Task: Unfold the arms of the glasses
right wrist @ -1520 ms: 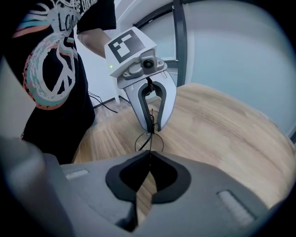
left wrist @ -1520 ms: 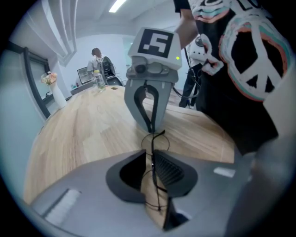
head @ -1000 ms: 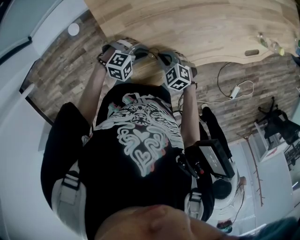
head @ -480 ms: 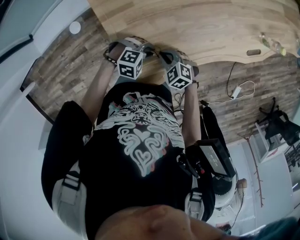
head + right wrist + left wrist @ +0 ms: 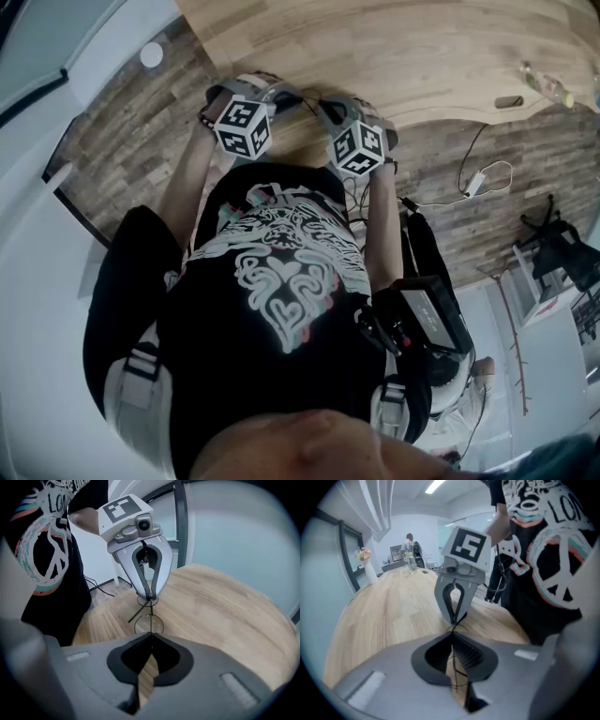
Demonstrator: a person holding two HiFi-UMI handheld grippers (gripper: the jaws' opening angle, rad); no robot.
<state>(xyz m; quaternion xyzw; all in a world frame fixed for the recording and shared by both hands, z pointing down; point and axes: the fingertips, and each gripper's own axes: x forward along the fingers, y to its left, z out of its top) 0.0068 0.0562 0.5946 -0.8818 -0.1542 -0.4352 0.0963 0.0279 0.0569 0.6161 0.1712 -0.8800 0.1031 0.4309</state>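
Holding thin wire-frame glasses [image 5: 149,623] in the air between the two tools, just above the near edge of the wooden table [image 5: 225,606], close in front of a black printed shirt [image 5: 47,550]. Clamping one end of the wire with the left hand-held gripper [image 5: 149,596], pinched fully together on it. Clamping the opposite end with the right hand-held gripper [image 5: 454,619], likewise closed on the wire. Facing tip to tip, near each other. Showing one round lens and one arm [image 5: 136,613] angled out sideways from the frame, probably partway open. Cannot tell the other arm's state, nor whether each grip sits on frame or arm.

Judged step: swinging an arm out about its hinge. To do it well:
- Anchor the frame with one grip.
- Sweep the other in an arc around the hinge, not a straight pull.
- Go gently, since wire this thin likely bends or slips.
- Avoid twisting the lens rim.
- Stop at the hinge's limit.
- Stay low over the table in case of a drop on regrasp.
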